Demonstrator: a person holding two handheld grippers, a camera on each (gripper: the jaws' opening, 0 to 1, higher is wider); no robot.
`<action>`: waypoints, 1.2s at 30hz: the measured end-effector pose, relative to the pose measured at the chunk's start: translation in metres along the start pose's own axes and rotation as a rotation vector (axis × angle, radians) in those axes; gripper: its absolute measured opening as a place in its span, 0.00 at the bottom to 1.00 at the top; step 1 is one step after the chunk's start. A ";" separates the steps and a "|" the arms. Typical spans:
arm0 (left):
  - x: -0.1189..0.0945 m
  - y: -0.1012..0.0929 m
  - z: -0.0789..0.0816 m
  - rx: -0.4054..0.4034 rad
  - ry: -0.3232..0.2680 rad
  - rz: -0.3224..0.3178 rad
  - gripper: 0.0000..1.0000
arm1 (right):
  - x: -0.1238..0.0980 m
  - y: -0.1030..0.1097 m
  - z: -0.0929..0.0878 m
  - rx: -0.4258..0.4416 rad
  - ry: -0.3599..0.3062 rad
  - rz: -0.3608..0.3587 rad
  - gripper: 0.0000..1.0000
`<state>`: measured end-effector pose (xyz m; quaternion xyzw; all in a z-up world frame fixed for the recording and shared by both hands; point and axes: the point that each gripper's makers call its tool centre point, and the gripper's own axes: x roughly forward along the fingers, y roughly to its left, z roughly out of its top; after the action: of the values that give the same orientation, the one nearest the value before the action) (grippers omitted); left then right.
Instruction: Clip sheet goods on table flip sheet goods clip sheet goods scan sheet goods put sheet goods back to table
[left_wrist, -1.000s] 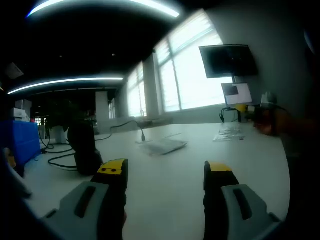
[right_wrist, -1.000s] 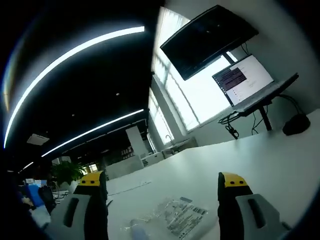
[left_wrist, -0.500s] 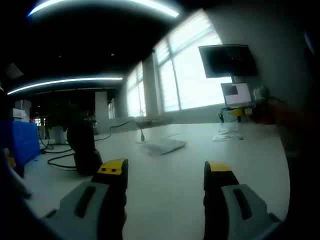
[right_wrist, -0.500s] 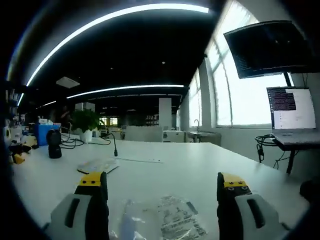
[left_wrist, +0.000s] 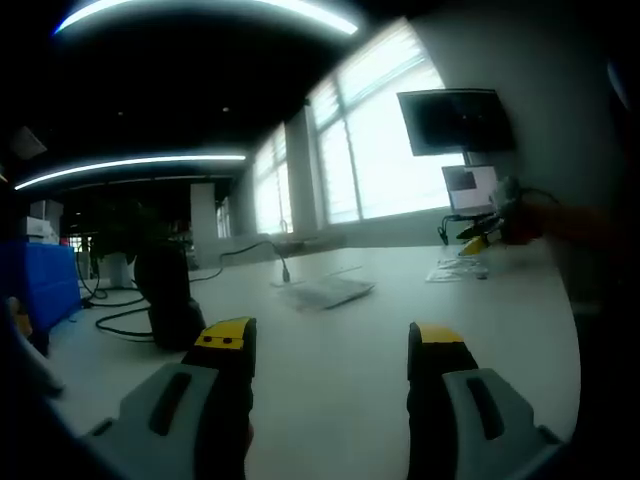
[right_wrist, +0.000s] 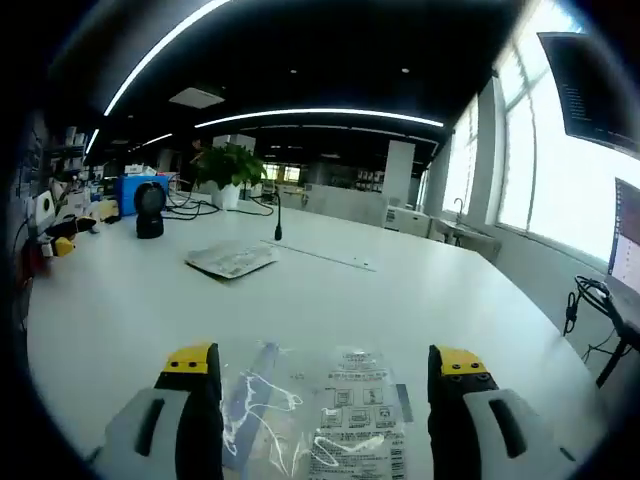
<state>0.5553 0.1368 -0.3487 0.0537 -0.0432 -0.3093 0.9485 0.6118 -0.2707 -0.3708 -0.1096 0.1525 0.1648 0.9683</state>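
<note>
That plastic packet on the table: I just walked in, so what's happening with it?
A person holds a gripper in each hand. The right gripper hangs open over the clear packet, which lies flat on the white table, not yet clipped. The left gripper is open too, low over bare tabletop, near a black scanner. A second packet lies farther off.

Two sheet packs (right_wrist: 345, 420) (right_wrist: 232, 259) — perhaps; one scanner (right_wrist: 150, 208)

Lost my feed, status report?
Both grippers open, empty. Right gripper over the clear printed plastic packet on the white table. Left gripper idle. Nothing obstructing.
</note>
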 end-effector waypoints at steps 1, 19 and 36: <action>0.000 0.000 0.000 0.002 0.001 0.000 0.54 | 0.002 0.001 -0.002 -0.007 0.011 0.003 0.77; 0.000 -0.001 0.000 0.003 0.000 -0.001 0.54 | 0.014 0.005 -0.041 0.039 0.164 0.070 0.67; 0.000 -0.002 0.001 0.005 -0.002 -0.003 0.54 | 0.005 0.009 -0.048 0.160 0.135 -0.046 0.67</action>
<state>0.5540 0.1354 -0.3483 0.0556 -0.0447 -0.3104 0.9479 0.6009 -0.2735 -0.4189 -0.0461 0.2274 0.1221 0.9650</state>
